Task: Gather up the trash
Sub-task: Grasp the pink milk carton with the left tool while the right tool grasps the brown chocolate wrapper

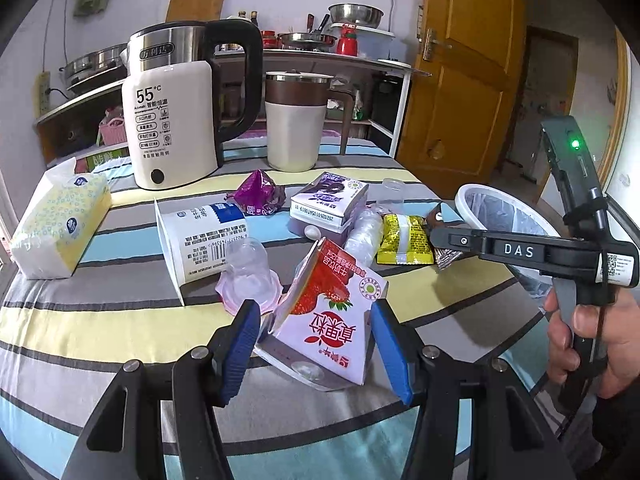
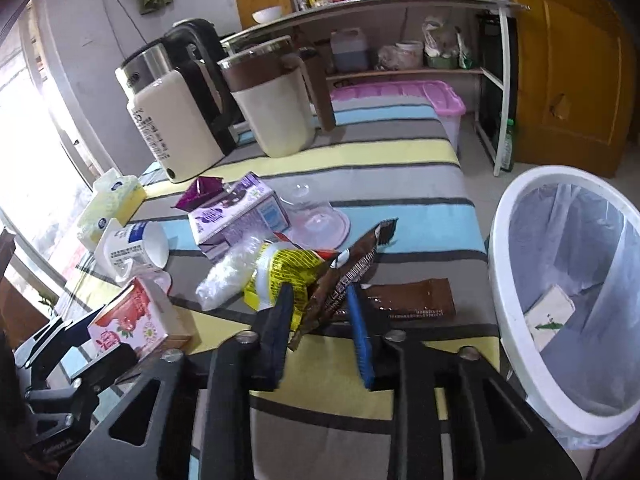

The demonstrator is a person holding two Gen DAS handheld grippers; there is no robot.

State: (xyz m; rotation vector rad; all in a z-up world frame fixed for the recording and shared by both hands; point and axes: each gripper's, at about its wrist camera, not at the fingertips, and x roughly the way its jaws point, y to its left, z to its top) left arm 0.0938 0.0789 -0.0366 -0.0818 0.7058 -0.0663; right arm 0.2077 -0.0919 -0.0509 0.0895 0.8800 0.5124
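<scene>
With the right gripper [image 2: 320, 312] clenched on the brown snack wrapper [image 2: 352, 264] standing up between its pads, lift it clear of the yellow wrapper [image 2: 288, 272] just left and swing right over the lined bin [image 2: 520, 320], while the left gripper [image 1: 316, 344], released, straddles the strawberry milk carton [image 1: 328, 320].

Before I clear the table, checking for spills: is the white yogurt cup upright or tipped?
Tipped. The yogurt cup lies on its side on the striped tablecloth.
</scene>
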